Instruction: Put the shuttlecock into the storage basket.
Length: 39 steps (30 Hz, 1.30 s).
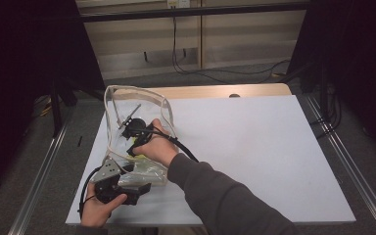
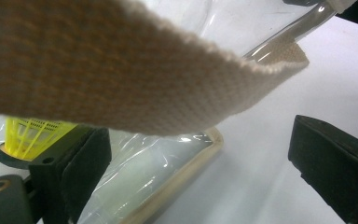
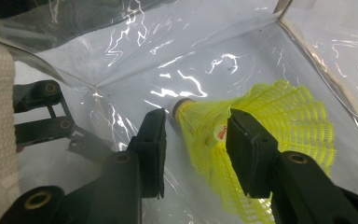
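White table (image 1: 254, 147) takes most of the high view, wooden edge at the far side. Clear plastic bag (image 1: 137, 137) with beige webbing trim sits on the table's left side, mouth up and held wide.

Right hand (image 1: 159, 149) reaches from the near side into the bag. Right gripper (image 1: 136, 128) is deep inside, down near the bag floor. In the right gripper view the jaws are spread partway, and the yellow shuttlecock (image 3: 256, 140) lies between them on its side, cork end pointing away from the camera, skirt toward the near right. Left pad looks clear of the cork; right pad overlaps the skirt, contact there is hard to judge. Reads as loose, not pinched.

Left hand (image 1: 98, 208) is at the near left table edge. Left gripper (image 1: 127, 188) sits at the bag's near bottom corner. In the left gripper view the jaws stand wide apart, beige strap (image 2: 121, 70) crossing above them, bag edge running between them, nothing pressed. Shuttlecock (image 2: 32, 135) shows through the plastic at the far left of that view.

Progress: shuttlecock is already in the bag, resting on the bottom. Placing looks nearly done. Left to do, by my read: draw the right gripper up out of the mouth without dragging the shuttlecock, then leave the bag alone.
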### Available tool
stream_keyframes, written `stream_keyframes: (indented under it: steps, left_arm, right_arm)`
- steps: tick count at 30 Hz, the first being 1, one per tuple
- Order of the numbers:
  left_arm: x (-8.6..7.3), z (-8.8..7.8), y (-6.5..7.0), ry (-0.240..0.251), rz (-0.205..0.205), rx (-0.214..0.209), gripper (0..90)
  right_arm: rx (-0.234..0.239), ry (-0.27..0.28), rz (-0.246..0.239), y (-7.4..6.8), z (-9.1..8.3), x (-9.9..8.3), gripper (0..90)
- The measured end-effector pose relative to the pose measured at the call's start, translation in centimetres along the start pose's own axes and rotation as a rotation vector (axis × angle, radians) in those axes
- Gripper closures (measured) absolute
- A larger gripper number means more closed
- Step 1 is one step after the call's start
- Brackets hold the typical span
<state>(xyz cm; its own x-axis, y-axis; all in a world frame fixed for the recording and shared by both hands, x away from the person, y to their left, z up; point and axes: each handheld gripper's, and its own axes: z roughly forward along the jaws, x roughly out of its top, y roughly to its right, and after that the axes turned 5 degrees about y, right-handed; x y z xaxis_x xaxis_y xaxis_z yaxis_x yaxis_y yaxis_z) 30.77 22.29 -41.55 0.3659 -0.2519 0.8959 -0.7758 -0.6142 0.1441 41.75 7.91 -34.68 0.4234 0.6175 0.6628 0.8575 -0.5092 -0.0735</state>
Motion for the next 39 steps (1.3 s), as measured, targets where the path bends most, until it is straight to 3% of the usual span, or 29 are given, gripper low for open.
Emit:
stream_keyframes:
  steps: [39]
  left_arm:
    - [0.0,0.0,0.1,0.001,0.001,0.003,5.8]
  right_arm:
    - [-0.02,0.002,0.035,0.6,-1.2,-0.4,55.4]
